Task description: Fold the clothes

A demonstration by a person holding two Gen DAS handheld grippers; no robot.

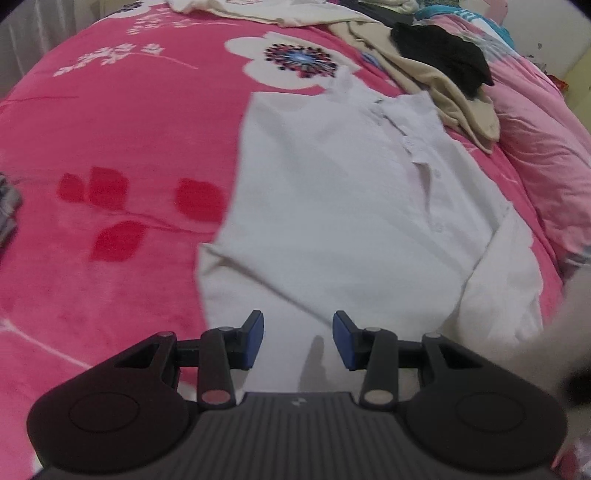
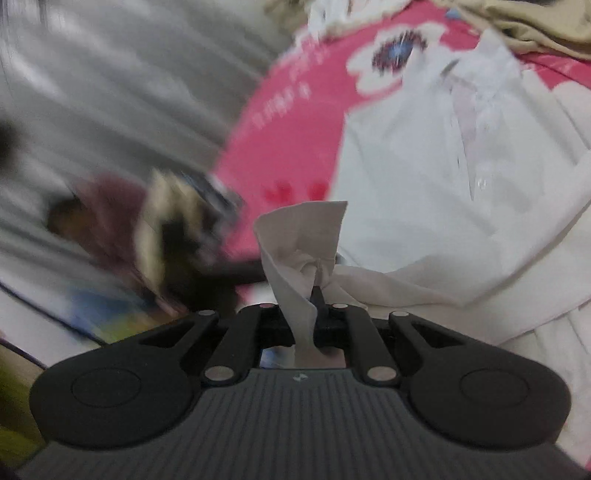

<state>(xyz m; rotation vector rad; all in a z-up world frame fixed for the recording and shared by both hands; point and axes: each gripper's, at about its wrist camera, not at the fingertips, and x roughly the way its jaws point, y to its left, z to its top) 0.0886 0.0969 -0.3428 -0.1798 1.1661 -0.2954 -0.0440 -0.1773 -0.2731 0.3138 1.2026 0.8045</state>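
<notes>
lying buttons-up across the right half of the pink floral blanket [image 1: 110, 122], the white shirt [image 1: 332, 206] is spread mostly flat, collar toward the far edge, placket open a bit, one sleeve folded in along its right side. right gripper [image 2: 316, 295] jaws pinched tight on a bunched corner of the shirt's near hem, cloth sticking up in a crumpled peak between them, lifted off the bed. left gripper [image 1: 298, 339] hovers over the near hem, blue pads [image 1: 255, 338] wide apart, nothing between them.

beige garment [image 1: 443, 96] piled at the far right corner of the bed, just past the collar, with a black garment [image 1: 443, 55] on top. cream clothing [image 1: 277, 11] at the far edge. pale pink quilt [image 1: 546, 162] along the right edge. grey patterned cloth [image 1: 7, 206] at the left edge.

right wrist view heavily motion-blurred on its left: grey streaks, dark and maroon shapes, cannot tell what.
</notes>
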